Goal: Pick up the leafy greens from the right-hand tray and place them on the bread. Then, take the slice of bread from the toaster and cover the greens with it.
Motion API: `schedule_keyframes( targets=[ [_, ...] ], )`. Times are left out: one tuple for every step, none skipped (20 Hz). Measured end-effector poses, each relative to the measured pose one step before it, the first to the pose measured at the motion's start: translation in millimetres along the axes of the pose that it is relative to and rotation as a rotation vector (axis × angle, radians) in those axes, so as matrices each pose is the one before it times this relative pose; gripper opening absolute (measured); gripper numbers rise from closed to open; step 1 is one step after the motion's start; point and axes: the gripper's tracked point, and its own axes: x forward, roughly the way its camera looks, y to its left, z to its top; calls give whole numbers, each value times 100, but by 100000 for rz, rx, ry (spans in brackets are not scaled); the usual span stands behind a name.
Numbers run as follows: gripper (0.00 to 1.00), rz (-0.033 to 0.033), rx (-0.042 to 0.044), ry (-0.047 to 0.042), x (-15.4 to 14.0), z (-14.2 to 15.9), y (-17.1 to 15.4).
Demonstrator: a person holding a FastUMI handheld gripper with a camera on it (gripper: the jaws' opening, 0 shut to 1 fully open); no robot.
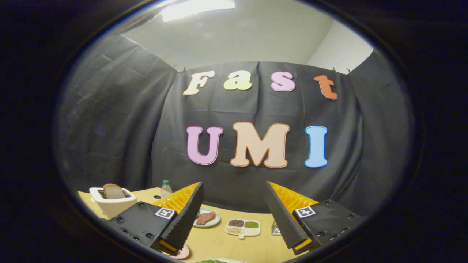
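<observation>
While the tongs hang spread wide and empty above the table, a slice of bread stands upright in the toaster beyond their left finger. A sliver of leafy greens shows between and below the fingers, too cropped to tell its long axis.

Bare tabletop between spread fingers

Leafy greens and their tray are cut off below (just slivers between the jaws).
</observation>
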Motion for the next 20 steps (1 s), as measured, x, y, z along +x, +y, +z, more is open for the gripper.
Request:
schedule_keyframes(
  targets=[
    [100, 1300, -557, 2528, 75, -689, -241],
    [100, 1794, -512, 3092, -90, -978, -114],
    [100, 2294, -492, 3093, 13, -926, -67],
    [100, 2331, -843, 3021, -111, -887, 15],
    [100, 1948, -856, 2397, -99, -625, -93],
    [100, 1748, -748, 2763, -6, -663, -133],
    [100, 2137, -669, 3249, 77, -933, -56],
    [100, 2551, -771, 3198, 39, -953, 178],
    [100, 1968, -1283, 2533, 21, -795, 83],
    [100, 2059, -1551, 2061, 19, -574, 33],
    [100, 1855, -1525, 1769, 37, -714, 156],
    [100, 2097, -1197, 2125, 21, -677, 139],
    [100, 2431, -446, 2047, 260, -842, 413],
    [100, 2945, 450, 2881, 229, -865, 394],
    [100, 3668, 514, 3020, 224, -895, 649],
    [100, 2711, -717, 2739, 147, -718, 423],
    [100, 2124, -1933, 2435, 105, -849, 256],
    [100, 2402, -2057, 2623, 132, -791, 284],
    [100, 2531, -1443, 2532, 377, -1045, 451],
    [100, 2266, -977, 3064, 356, -992, 358]
  ],
)
